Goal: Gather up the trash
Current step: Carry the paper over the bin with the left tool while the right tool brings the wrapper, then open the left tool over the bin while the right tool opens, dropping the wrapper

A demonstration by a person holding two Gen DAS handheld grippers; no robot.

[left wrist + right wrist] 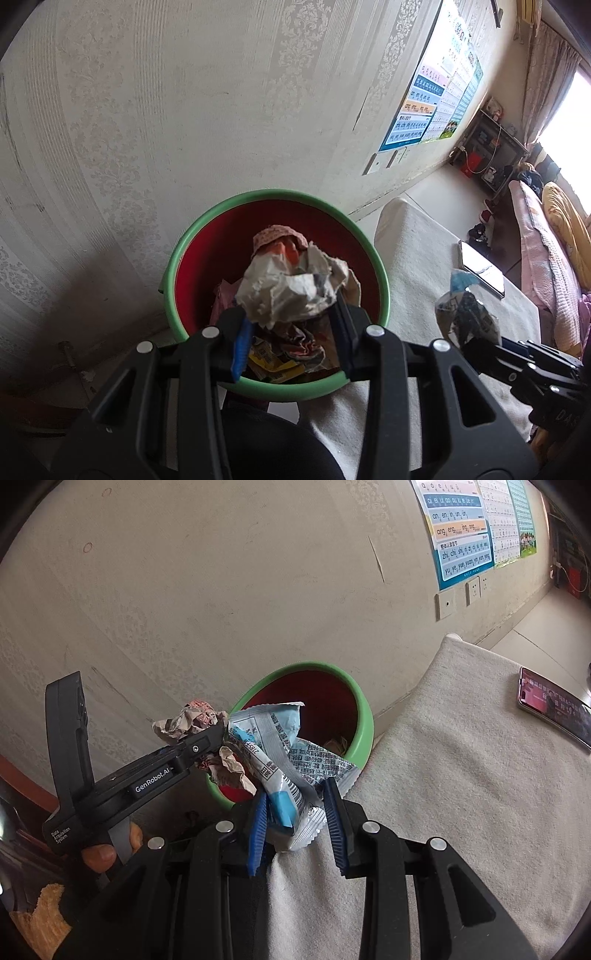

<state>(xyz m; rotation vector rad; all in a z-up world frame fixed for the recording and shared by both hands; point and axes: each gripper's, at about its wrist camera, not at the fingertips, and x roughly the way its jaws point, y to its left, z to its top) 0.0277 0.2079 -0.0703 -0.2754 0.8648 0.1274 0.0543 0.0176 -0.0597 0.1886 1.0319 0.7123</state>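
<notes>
While over red bin [207, 258] with green rim, left hand-held gripper [291, 325] clamps crumpled paper wad [291, 291]; right hand-held gripper [297, 823] pinches blue-white snack wrapper [280, 753] beside bin, above cloth-covered surface [461, 775]; phone [554, 705] nearby.

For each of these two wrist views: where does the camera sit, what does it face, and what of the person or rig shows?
Left wrist: on the left gripper, facing down into the green-rimmed red bin; jaws clamp a crumpled paper wad.
Right wrist: on the right gripper, facing the bin past a cloth-covered surface; jaws hold a blue-white plastic wrapper; fingers show.
Shared: bin, wall poster, each other's gripper.
</notes>
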